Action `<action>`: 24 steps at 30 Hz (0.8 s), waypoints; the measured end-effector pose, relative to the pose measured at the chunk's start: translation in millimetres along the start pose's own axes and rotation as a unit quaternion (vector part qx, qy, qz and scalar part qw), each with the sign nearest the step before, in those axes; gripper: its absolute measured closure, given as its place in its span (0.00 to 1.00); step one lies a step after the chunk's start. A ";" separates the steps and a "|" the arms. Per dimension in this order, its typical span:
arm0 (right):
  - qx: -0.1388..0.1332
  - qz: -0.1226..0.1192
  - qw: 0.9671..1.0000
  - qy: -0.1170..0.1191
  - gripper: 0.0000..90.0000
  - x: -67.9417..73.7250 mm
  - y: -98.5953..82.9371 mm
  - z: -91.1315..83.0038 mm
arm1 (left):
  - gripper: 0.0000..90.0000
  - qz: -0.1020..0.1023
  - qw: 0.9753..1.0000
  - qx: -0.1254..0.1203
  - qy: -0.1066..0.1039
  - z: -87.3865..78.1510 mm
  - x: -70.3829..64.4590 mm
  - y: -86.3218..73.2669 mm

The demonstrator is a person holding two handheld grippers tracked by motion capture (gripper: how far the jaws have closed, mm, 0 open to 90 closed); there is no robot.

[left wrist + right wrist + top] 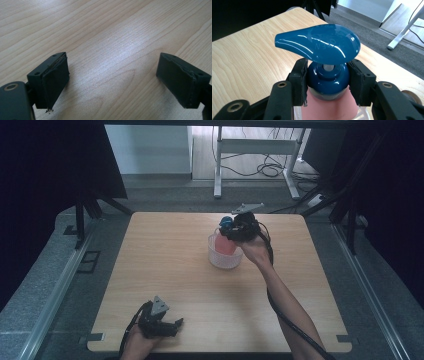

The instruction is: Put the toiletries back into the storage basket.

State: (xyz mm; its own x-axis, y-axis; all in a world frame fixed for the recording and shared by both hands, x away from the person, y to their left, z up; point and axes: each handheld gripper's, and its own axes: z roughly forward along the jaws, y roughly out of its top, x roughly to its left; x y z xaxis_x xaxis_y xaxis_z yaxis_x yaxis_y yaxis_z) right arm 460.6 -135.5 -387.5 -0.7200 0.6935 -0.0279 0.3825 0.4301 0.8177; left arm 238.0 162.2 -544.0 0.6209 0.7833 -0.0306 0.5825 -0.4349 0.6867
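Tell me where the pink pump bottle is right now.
In the high view the pink pump bottle stands in the white basket right of the table's centre, its blue collar clamped by the right gripper.

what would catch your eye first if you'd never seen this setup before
The pink pump bottle with its glossy blue pump head stands out, standing in a white basket right of the table's middle. The right gripper clamps its collar, fingers on either side. The left gripper waits open at the near edge.

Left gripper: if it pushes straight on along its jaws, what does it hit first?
Probably just the table. The left gripper is open, jaws angled down at bare wood with nothing between or ahead of them. In the high view it points right along the near edge, well short of the bottle. Depth is unclear.
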 end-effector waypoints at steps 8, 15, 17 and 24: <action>0.008 0.003 1.000 0.000 0.58 -1.4 -10.1 9.1 | 0.12 0.000 1.000 0.000 0.000 0.0 0.0 0.0; 0.015 0.004 1.000 0.000 0.58 -1.4 -18.1 17.2 | 0.12 0.000 1.000 0.000 0.000 0.0 -0.1 0.1; 0.017 0.003 1.000 0.001 0.58 -1.3 -20.4 19.8 | 0.12 0.000 1.000 0.000 0.000 0.1 -0.1 0.0; 0.027 0.004 1.000 0.001 0.58 -0.5 -28.5 27.5 | 0.12 0.000 1.000 0.000 0.000 0.0 0.0 0.0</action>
State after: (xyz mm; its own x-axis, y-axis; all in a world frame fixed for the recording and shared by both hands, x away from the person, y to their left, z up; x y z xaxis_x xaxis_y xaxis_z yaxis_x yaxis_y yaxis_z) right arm 466.1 -132.2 -426.6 -0.7181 0.6956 -0.0198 0.4185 0.4545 0.7863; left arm 238.0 162.1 -544.0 0.6208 0.7834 -0.0307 0.5825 -0.4347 0.6868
